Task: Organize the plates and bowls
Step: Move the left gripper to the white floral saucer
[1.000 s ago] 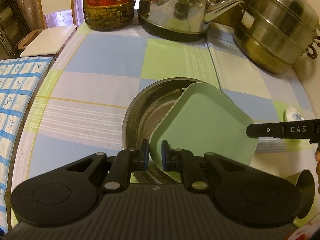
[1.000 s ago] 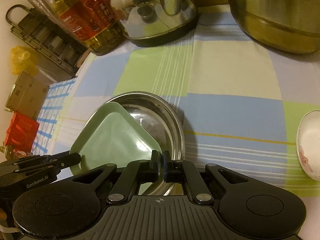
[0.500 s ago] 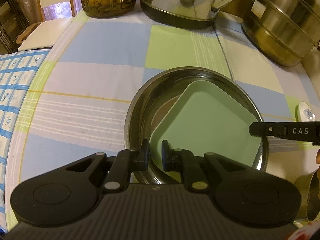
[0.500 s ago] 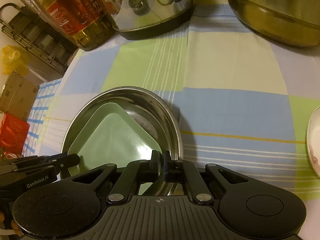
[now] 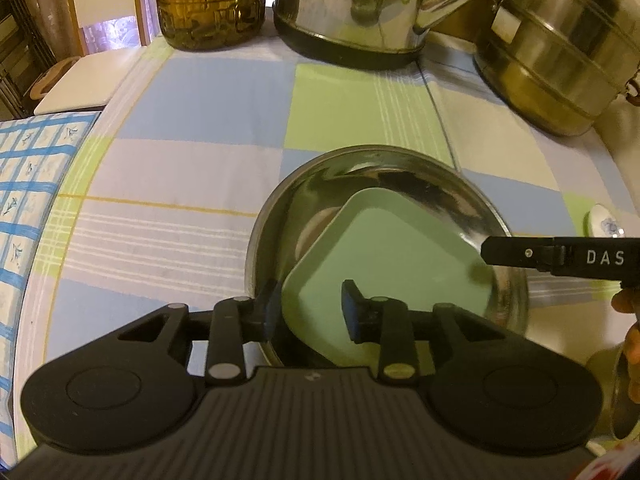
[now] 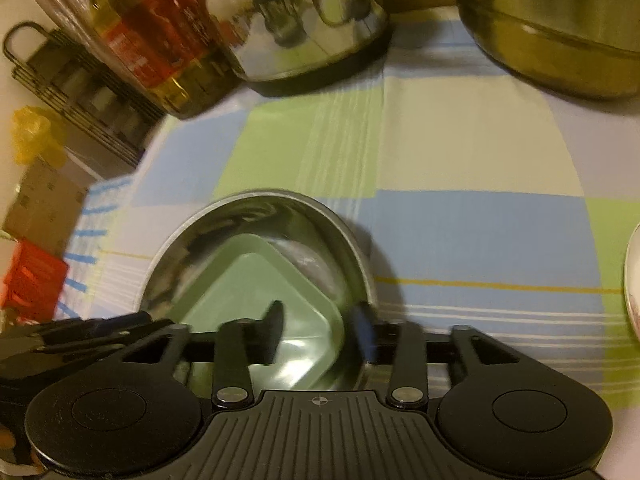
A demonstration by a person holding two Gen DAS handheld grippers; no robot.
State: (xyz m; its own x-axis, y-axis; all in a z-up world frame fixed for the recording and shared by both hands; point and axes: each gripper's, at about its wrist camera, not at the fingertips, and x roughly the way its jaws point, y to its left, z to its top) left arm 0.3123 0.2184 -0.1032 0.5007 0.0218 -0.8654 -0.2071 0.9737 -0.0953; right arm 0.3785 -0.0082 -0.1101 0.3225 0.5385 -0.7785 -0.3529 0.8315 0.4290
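Two grippers hung over one steel bowl [image 5: 400, 168] on the checked cloth [image 5: 192, 128], and one green square plate [image 5: 384, 256] lay inside it. The left gripper [image 5: 310, 312] had just been parting its jaws; they stood narrowly apart, astride the plate's near corner without pressing it. The right gripper [image 6: 320, 334] had just been opening too, its jaws loosely either side of the plate's edge and the bowl's rim. Beyond them stood one kettle [image 5: 352, 8], one oil bottle [image 5: 212, 0] and one steamer pot [image 5: 560, 48].
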